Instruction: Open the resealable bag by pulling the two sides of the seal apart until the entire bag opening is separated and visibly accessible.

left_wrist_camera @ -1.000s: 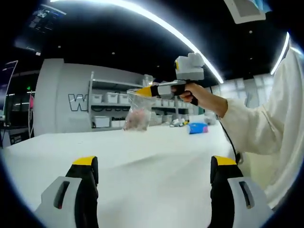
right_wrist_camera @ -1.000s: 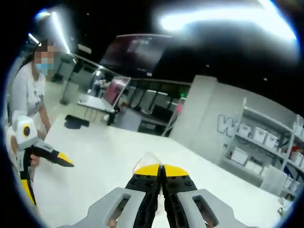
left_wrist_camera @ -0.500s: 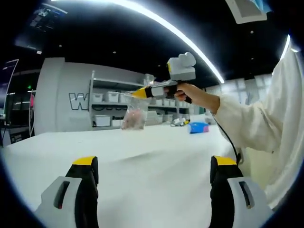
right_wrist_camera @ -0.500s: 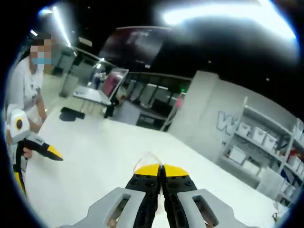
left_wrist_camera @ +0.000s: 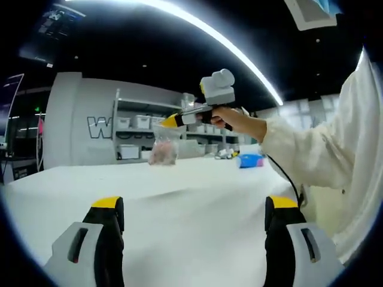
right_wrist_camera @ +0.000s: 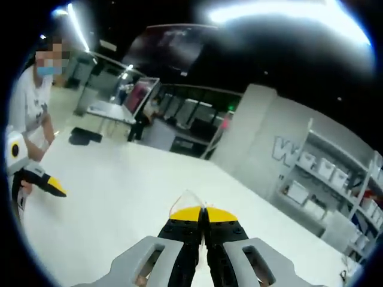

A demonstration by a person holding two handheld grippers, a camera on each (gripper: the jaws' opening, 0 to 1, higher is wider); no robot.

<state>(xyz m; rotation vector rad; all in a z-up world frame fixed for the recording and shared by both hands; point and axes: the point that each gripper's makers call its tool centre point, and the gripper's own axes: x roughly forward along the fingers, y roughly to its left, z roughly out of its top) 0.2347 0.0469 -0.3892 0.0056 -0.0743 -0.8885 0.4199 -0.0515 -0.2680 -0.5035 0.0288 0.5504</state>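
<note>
Leftward since earlier, the right claw [left_wrist_camera: 170, 121] carries the resealable bag [left_wrist_camera: 163, 148] (pinched at its top) above the far bench [left_wrist_camera: 197, 197]; the left claw [left_wrist_camera: 194, 206] stays spread.

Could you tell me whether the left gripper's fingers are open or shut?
Open: in the left gripper view, the left gripper shows its two fingers far apart, with bare white table between them.
</note>
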